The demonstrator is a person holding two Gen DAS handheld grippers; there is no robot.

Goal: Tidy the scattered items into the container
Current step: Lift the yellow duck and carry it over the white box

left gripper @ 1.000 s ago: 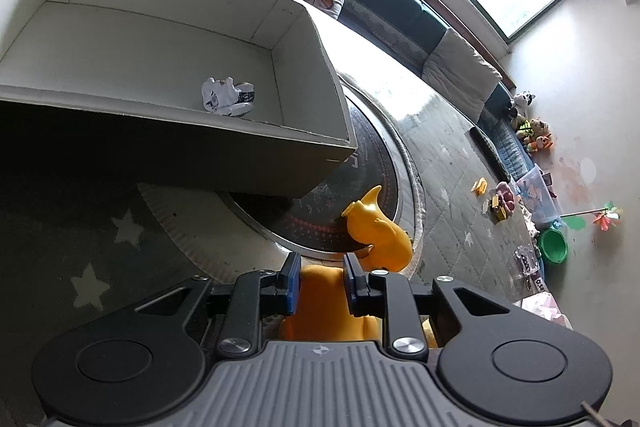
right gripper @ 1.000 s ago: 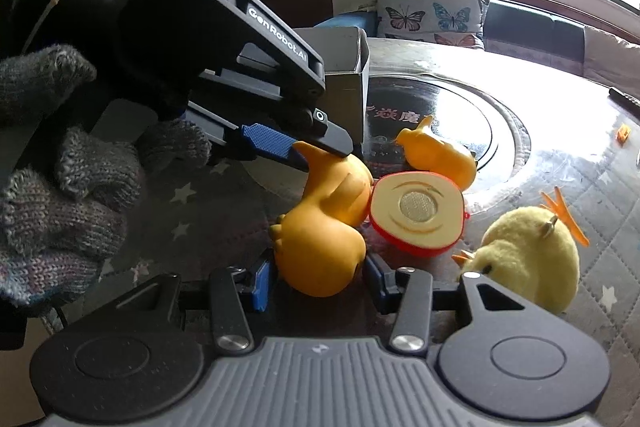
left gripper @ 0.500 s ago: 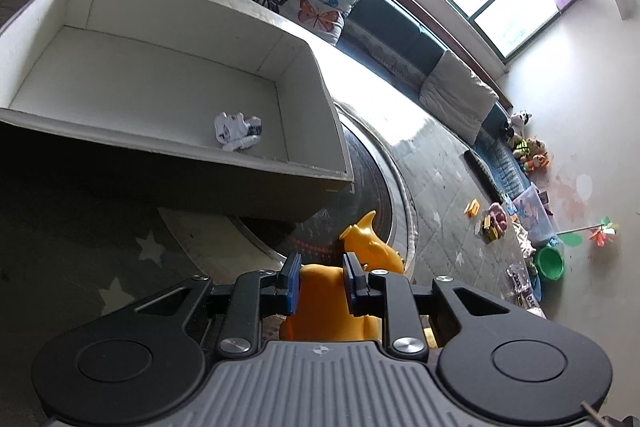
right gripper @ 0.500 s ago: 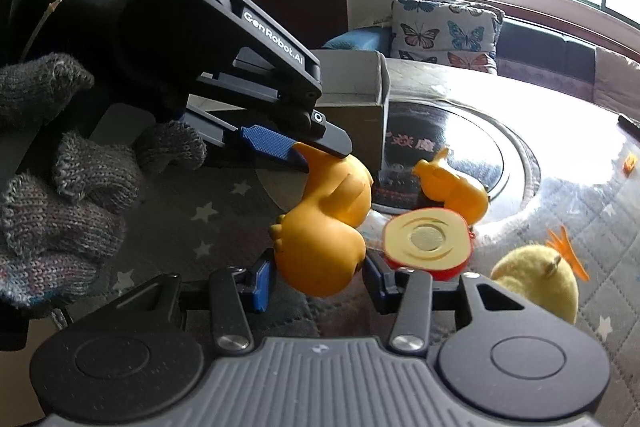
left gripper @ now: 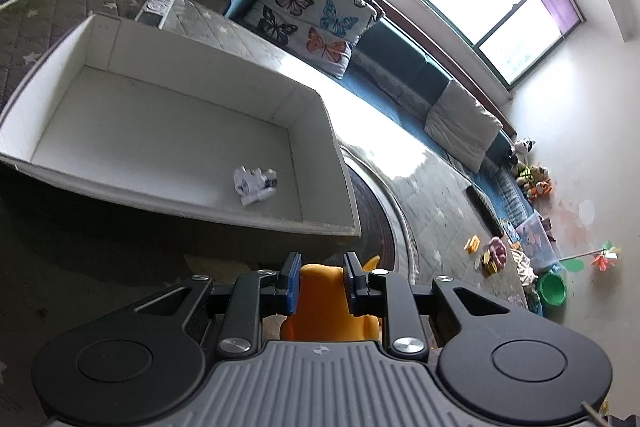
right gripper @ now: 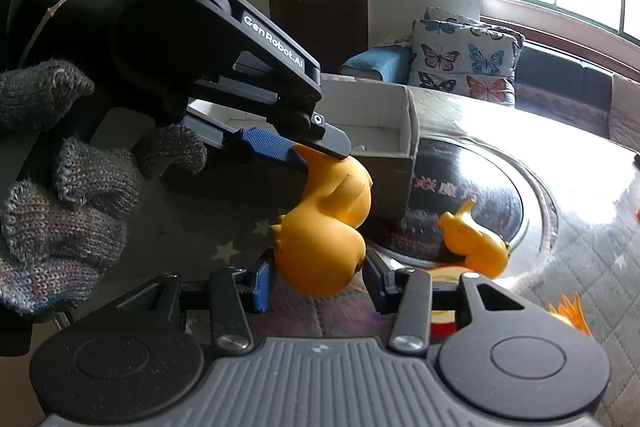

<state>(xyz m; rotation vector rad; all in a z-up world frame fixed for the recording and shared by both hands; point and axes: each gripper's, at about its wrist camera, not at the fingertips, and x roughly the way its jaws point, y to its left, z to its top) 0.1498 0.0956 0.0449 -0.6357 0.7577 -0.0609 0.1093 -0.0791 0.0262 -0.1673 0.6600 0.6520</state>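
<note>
Nearest the right wrist camera, we see the right gripper [right gripper: 318, 277] pinching the round body of the large duck [right gripper: 320, 251], one blue pad on each flank. The left gripper [right gripper: 320, 157] reaches in from the upper left of that view and clamps the narrow end of the same duck, so the toy is held at both ends and is clear of the mat [right gripper: 192, 239]. A hand [right gripper: 60, 187] in a grey knit glove grips the left tool.

In the left wrist view, the left gripper [left gripper: 319, 281] shows both blue pads pressed against the duck [left gripper: 324, 301], with the orange body filling the gap between them.

Just beyond the held duck, a small duck [right gripper: 474, 243] rests on the edge of the dark round tray [right gripper: 472, 183]. A red-rimmed fruit half [right gripper: 442, 321] is partly hidden behind the right finger.

Further out, the white box [left gripper: 328, 131] stands on the table beside the tray. A crumpled paper [left gripper: 254, 185] lies on its floor near the closest wall.

At the far side, a butterfly cushion [left gripper: 316, 15] leans on the blue sofa [left gripper: 400, 51]
</note>
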